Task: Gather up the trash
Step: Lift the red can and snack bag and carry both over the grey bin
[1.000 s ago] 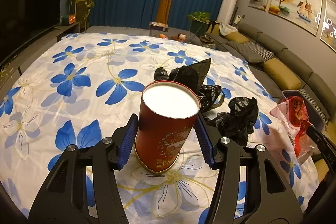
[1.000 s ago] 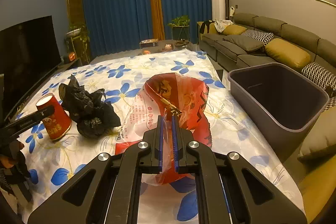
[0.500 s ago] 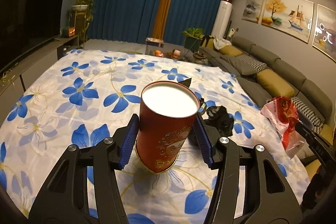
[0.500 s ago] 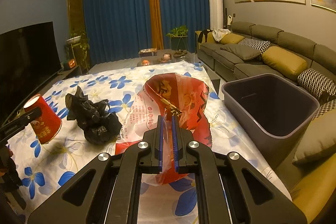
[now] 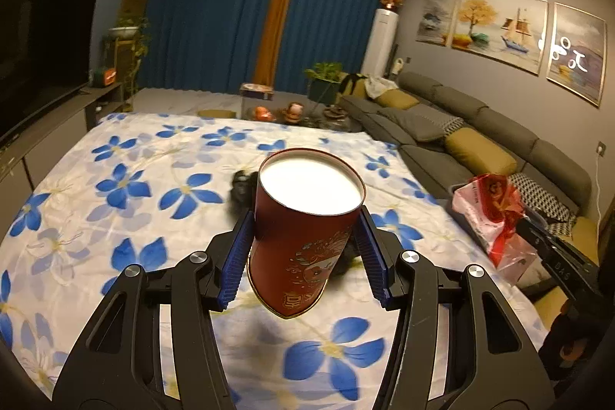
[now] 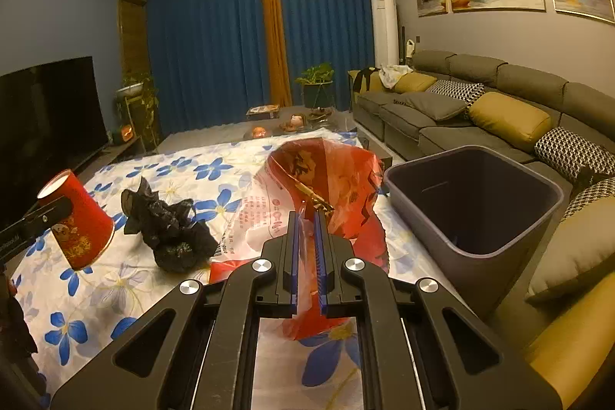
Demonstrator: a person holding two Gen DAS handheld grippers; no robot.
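Red cup and red bag both lifted higher

Red paper cup (image 5: 303,233), clamped upside down between the left gripper (image 5: 303,252) pads, now hangs clear above the floral-sheeted tabletop (image 5: 115,179), higher than a second ago. The right gripper (image 6: 307,244) stays closed on the red plastic bag (image 6: 326,187), raised nearer the grey bin (image 6: 476,210). Crumpled black bags (image 6: 169,225) lie between them.
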